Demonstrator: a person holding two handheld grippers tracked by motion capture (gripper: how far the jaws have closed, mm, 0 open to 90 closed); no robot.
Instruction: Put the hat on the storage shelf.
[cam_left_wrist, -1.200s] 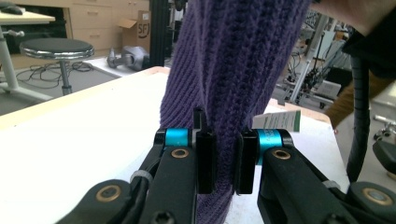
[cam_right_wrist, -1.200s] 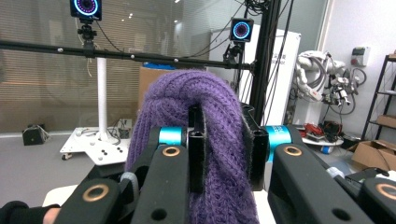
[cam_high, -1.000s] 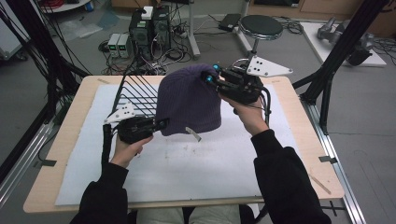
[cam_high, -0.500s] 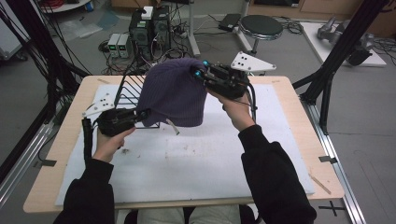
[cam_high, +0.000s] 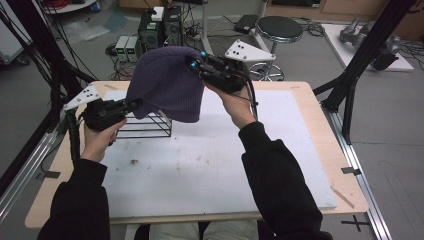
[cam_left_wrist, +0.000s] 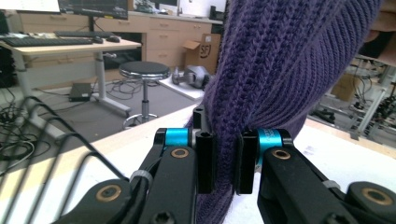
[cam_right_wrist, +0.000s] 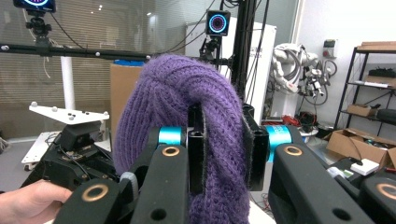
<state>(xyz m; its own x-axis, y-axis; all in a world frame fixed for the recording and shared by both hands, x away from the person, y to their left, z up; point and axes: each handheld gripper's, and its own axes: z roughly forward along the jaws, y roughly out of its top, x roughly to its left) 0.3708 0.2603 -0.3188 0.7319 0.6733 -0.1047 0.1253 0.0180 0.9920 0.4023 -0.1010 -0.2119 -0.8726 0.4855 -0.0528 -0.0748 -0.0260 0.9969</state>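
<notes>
We hold the purple knit hat (cam_high: 165, 87) lifted clear of the white table mat (cam_high: 225, 165), hanging over the black wire rack (cam_high: 147, 125); the right gripper (cam_high: 196, 64) is clamped on its upper edge, the left gripper (cam_high: 134, 105) pinched on its lower hem, both jaws closed tight on wool; our worry is that the loose knit snags on the rack's wires, or slips from one pinch if we pull it taut.
</notes>
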